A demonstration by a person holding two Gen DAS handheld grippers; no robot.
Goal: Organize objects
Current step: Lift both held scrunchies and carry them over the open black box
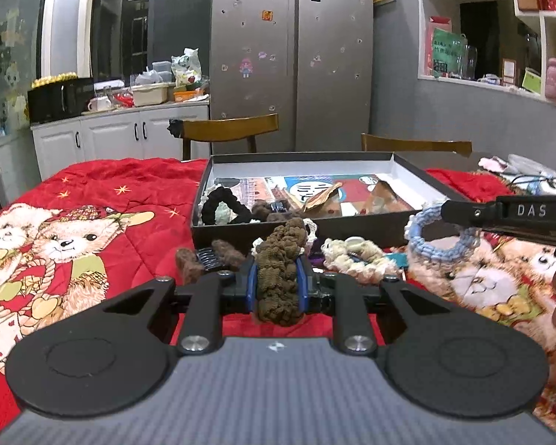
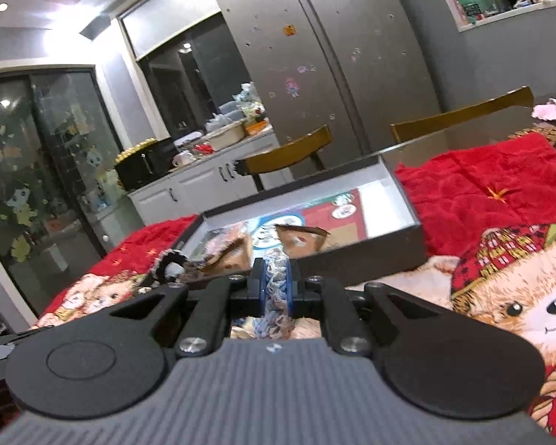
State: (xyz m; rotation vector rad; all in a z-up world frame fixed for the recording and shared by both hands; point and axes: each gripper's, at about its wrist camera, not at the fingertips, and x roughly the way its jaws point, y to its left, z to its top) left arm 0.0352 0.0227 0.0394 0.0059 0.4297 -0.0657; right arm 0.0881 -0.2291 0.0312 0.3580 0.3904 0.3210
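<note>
A shallow black box [image 1: 419,176] with a white lining stands open on the red blanket; a black scrunchie [image 1: 224,205] and other hair ties lie in its near left corner. My left gripper [image 1: 277,282] is shut on a brown scrunchie [image 1: 280,278], just before the box's near wall. My right gripper [image 2: 276,283] is shut on a light blue scrunchie [image 2: 276,289], also near the box [image 2: 407,200]. In the left wrist view the right gripper's fingers [image 1: 463,212] enter from the right, holding the blue scrunchie [image 1: 419,248] as a ring.
A brown furry hair claw [image 1: 207,257] and a cream scrunchie [image 1: 356,256] lie on the blanket [image 1: 129,193] before the box. Two wooden chairs [image 1: 229,128] stand behind the table. A fridge [image 1: 293,55], white cabinets and shelves are farther back.
</note>
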